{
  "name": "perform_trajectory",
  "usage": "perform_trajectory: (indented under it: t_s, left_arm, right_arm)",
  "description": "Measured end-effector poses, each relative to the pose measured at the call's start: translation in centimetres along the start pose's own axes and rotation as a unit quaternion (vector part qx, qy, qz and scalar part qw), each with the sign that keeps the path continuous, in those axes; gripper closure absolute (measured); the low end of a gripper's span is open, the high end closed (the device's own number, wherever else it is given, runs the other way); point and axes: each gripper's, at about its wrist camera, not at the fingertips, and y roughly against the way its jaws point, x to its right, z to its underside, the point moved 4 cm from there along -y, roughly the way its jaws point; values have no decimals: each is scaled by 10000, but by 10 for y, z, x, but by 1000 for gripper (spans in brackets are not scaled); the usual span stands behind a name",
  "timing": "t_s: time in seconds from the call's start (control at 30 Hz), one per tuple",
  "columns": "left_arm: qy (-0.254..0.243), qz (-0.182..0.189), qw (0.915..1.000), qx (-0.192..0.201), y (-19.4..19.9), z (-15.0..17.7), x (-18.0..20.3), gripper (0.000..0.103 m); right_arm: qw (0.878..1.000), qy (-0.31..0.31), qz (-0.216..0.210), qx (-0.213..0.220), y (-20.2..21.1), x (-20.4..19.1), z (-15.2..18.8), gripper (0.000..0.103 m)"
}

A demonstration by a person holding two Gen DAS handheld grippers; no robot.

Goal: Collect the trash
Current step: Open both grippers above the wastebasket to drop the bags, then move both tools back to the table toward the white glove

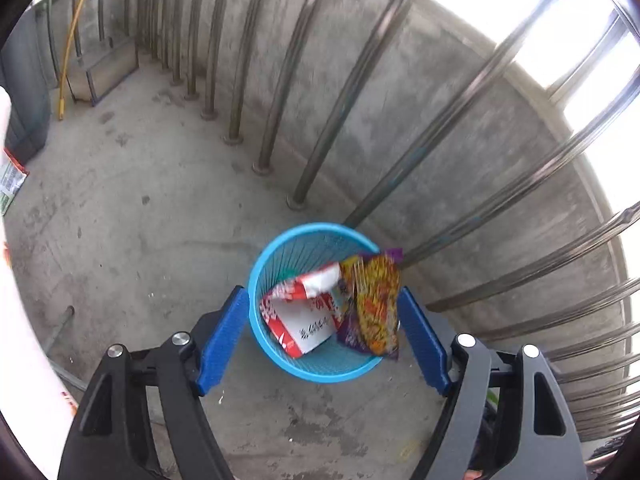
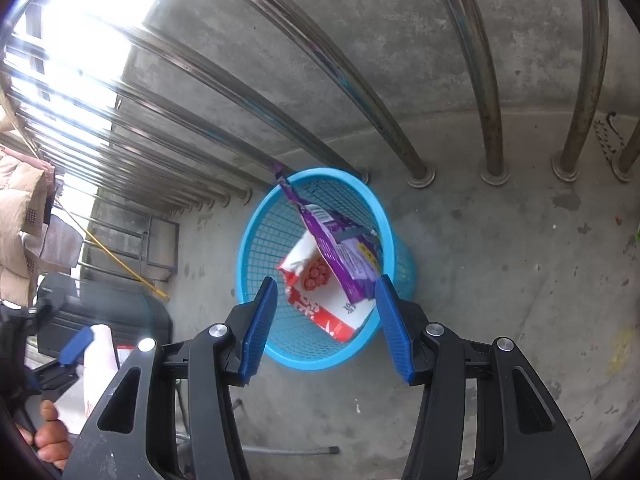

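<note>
Above the blue basket point(image 1: 280, 356), the left hand-held gripper point(image 1: 322, 308) gapes wide, gripping nothing; the right hand-held gripper point(image 2: 326, 292) half-open, empty.

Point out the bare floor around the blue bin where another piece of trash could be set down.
Bare concrete floor lies open left of the blue bin, out to the wrapper at the edge. Crowded: railing posts stand close behind the bin, and inside it the red-and-white packet and purple packet fill much of the opening.
</note>
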Motion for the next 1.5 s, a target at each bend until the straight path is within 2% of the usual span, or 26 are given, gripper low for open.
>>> perform_trajectory:
  t_s: [0.17, 0.33, 0.43, 0.53, 0.7, 0.9, 1.17, 1.37, 1.5]
  left_arm:
    - [27, 39, 9991, 424, 57, -1, -2, 29]
    - [121, 53, 9968, 786, 113, 16, -13, 29]
    - [75, -67, 9941, 1078, 146, 33, -22, 29]
    - [12, -345, 9905, 1333, 175, 53, -33, 29]
    - [121, -700, 9820, 1752, 225, 83, -59, 29]
    - [457, -1135, 9650, 2319, 288, 117, -102, 29]
    - [1183, -1462, 9389, 2883, 355, 159, -169, 29]
    - [1643, -1679, 9166, 3236, 399, 190, -226, 29]
    - [1992, -1698, 9043, 3371, 419, 210, -273, 29]
  right_arm:
    - [9999, 38, -94, 50, 6, -9, -3, 53]
    - [9995, 158, -283, 7, 13, -24, 3, 53]
    - [9984, 336, -458, 22, 21, -42, 5, 53]
    - [9956, 639, -679, 113, 34, -67, 9, 53]
    - [9856, 1243, -1131, 194, 61, -116, 16, 53]
    - [9654, 2026, -1634, 153, 93, -176, 38, 53]
    - [9358, 2861, -2032, -340, 109, -244, 84, 53]
    - [9073, 3399, -2346, -796, 110, -301, 133, 53]
    - [8830, 3744, -2578, -1172, 104, -343, 173, 53]
